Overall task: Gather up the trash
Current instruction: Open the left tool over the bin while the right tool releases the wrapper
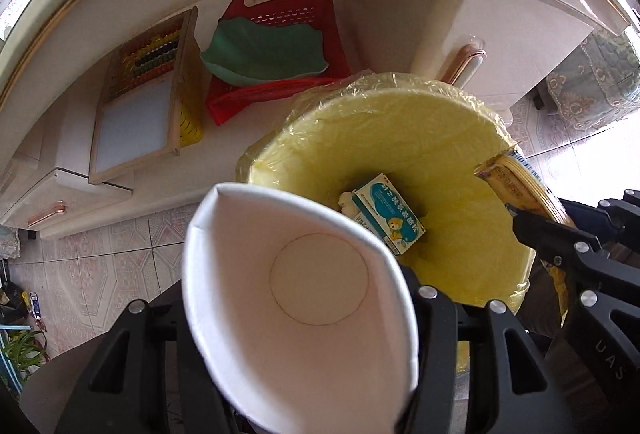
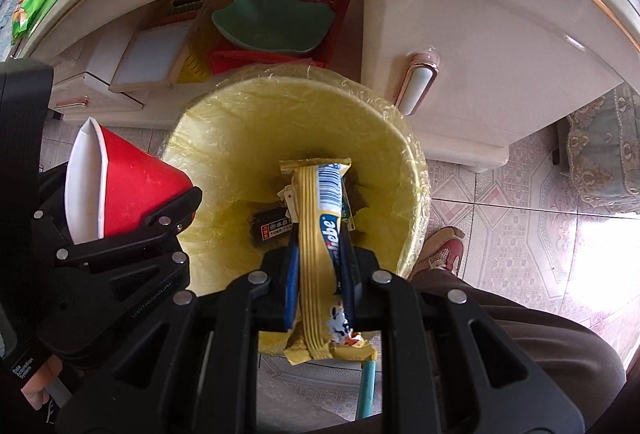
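Holding two pieces of trash over the lined bin, ready for the drop.

Left wrist view: the left gripper (image 1: pixel 304 318) is clenched on a squashed paper cup (image 1: pixel 296 298), and the yellow-lined bin (image 1: pixel 400 122) opens just ahead of its fingers, with a small box (image 1: pixel 390 214) at the bottom. Right wrist view: the right gripper (image 2: pixel 320 274) pinches a gold snack wrapper (image 2: pixel 320 234) directly above the bin mouth; the cup hangs to its left, near the rim. Next, I judge, both claws must release, and the cup first needs to come further over the opening.
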Available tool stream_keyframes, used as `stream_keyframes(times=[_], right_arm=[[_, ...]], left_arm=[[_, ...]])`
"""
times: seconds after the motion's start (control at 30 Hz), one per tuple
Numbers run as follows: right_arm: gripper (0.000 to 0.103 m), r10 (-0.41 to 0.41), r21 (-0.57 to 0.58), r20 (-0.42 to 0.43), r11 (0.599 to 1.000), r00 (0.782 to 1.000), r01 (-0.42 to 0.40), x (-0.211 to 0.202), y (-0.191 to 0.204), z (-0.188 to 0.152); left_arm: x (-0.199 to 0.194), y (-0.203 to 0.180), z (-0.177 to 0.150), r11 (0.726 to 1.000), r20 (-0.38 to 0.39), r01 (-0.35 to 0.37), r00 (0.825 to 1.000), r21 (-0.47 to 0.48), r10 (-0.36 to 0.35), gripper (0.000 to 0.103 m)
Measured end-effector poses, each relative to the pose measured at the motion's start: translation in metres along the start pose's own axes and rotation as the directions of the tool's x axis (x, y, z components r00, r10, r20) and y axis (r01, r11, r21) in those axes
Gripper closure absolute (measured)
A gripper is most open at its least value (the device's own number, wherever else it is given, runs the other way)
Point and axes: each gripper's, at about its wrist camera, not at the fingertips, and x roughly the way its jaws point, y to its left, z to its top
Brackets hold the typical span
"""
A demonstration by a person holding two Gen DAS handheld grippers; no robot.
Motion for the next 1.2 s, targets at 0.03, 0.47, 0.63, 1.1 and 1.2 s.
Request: stream_keyframes(times=[0.03,0.47,0.63,1.1,1.2], right_arm=[[0.086,-0.002,0.001,0.000,1.000,1.000,0.002,0.002,0.000,0.001],[0.080,-0.003,-0.012,-0.028,1.000,1.000,0.002,0.024,-0.001,0.005],[0.066,-0.013,0.013,-0.039,1.000,0.999,0.013,0.029,-0.008,0.006],[0.064,-0.026,-0.002,0.033,1.000,0.999,0.026,0.002,-0.006,0.007],[0.060,-0.040,-0.012,0.077,0.999,0.996,0.041,-0.015,-0.003,0.007]], left_arm=[[0.002,0.000,0.001,1.000,-0.003,0.004,1.000,-0.002,-0.004,0.051],[0.024,-0.008,0.008,1.000,-0.028,-0.024,0.999,0.019,0.025,0.033],[0.028,-0.003,0.007,0.999,-0.040,-0.040,0.998,0.005,0.040,0.028],[-0.003,0.002,0.007,0.999,0.036,-0.031,0.999,-0.023,0.032,0.022],[-0.020,0.007,0.009,0.999,0.079,-0.033,0.996,-0.042,0.036,0.021]])
